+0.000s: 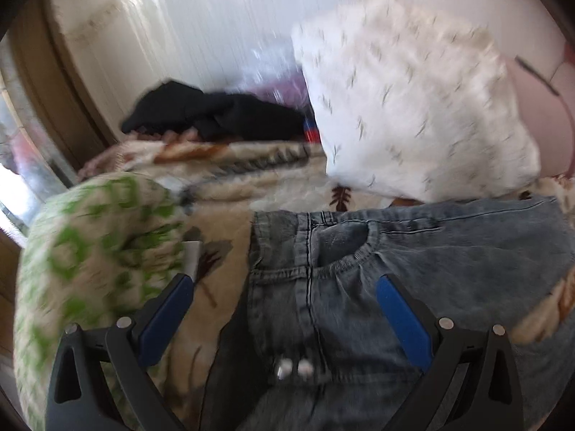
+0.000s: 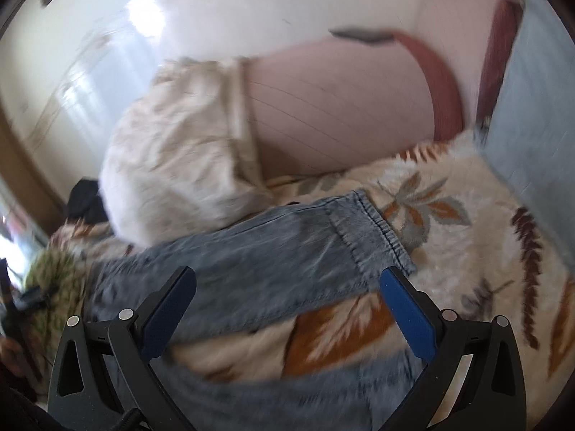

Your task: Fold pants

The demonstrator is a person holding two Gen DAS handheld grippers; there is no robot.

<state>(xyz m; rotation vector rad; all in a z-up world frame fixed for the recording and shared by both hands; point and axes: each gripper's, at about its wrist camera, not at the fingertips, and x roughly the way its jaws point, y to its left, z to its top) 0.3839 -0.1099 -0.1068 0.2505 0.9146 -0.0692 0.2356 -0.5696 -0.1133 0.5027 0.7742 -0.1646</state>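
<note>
**A:** Where are the pants?

**B:** The denim pants [image 1: 377, 262] lie on a bed, on a cream blanket [image 2: 449, 237] printed with brown and orange leaves. In the left view the waistband end, with a pocket and seams, sits directly under the left claw [image 1: 284, 283]. In the right view a hemmed leg end [image 2: 370, 226] lies ahead of the right claw [image 2: 287, 280], and another band of denim runs beneath that claw.

**A:** Are the claws holding anything?

**B:** No. Both are spread wide with nothing between their blue pads; each hangs just above the cloth.

**A:** What could go wrong?

**B:** In my judgement, a pinch could catch the fluffy blanket together with the denim and drag it into the fold. A white pillow [image 1: 413, 100] rests close against the far edge of the pants, and a green-patterned cushion [image 1: 90, 251] sits left of the waistband, so a lifted leg could snag either. Both pictures are blurred, so the layers are hard to tell apart.

**A:** How are the claws posed?

**B:** Both tilt down and forward over the bed, left over the waist, right near the leg.
</note>
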